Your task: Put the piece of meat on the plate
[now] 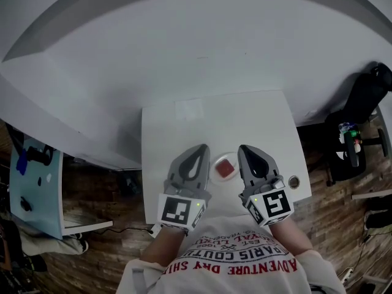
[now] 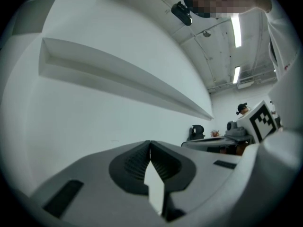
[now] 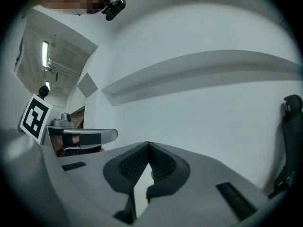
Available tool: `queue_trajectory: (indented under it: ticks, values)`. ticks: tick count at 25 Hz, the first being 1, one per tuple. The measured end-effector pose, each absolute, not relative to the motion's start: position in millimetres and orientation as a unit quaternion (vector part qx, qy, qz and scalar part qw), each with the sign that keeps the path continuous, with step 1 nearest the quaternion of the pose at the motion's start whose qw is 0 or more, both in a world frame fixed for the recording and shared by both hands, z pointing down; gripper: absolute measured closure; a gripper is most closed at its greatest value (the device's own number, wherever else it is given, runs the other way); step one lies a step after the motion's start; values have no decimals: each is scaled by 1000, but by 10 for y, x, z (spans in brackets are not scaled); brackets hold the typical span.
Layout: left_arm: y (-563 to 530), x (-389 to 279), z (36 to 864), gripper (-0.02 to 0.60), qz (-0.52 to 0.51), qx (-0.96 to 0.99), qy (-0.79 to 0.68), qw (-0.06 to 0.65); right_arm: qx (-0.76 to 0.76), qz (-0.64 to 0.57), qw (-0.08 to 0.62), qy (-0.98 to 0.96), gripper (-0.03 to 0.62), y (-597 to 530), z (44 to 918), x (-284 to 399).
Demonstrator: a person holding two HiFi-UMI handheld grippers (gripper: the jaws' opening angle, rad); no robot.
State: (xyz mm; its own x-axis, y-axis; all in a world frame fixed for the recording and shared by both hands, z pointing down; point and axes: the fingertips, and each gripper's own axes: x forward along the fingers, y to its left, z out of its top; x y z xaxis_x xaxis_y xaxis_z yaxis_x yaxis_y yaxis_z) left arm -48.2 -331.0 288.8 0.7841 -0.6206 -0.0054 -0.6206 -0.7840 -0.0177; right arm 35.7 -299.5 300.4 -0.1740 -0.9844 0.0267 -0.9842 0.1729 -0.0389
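In the head view a red piece of meat (image 1: 225,168) lies on a small white plate (image 1: 215,160) near the front of the white table (image 1: 184,133). My left gripper (image 1: 200,147) hangs just left of the plate, and my right gripper (image 1: 244,149) just right of it; both are above the table and pointing away from me. Each gripper view shows its jaws meeting at the tips with nothing between them: left gripper (image 2: 150,144), right gripper (image 3: 148,145). The plate and meat are hidden in both gripper views, which face a white wall.
A small round brownish object (image 1: 294,181) sits near the table's right front edge. A light blue board with dark items (image 1: 33,188) stands at the left on the wooden floor. A black chair (image 1: 366,94) and a rack holding bottles (image 1: 349,138) are at the right.
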Motion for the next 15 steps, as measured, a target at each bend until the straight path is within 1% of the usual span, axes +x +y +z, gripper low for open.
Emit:
queue_trajectory:
  ticks: [9,15]
  values:
    - [-3374,-526,2970,574,-2,-942,335,-2,-671,-11,15,741,582,-2987,3019,468]
    - [-3441,-535,3023,574,-5,-941,337,-5,-674,-13,9,739,582,-3079,3073,464]
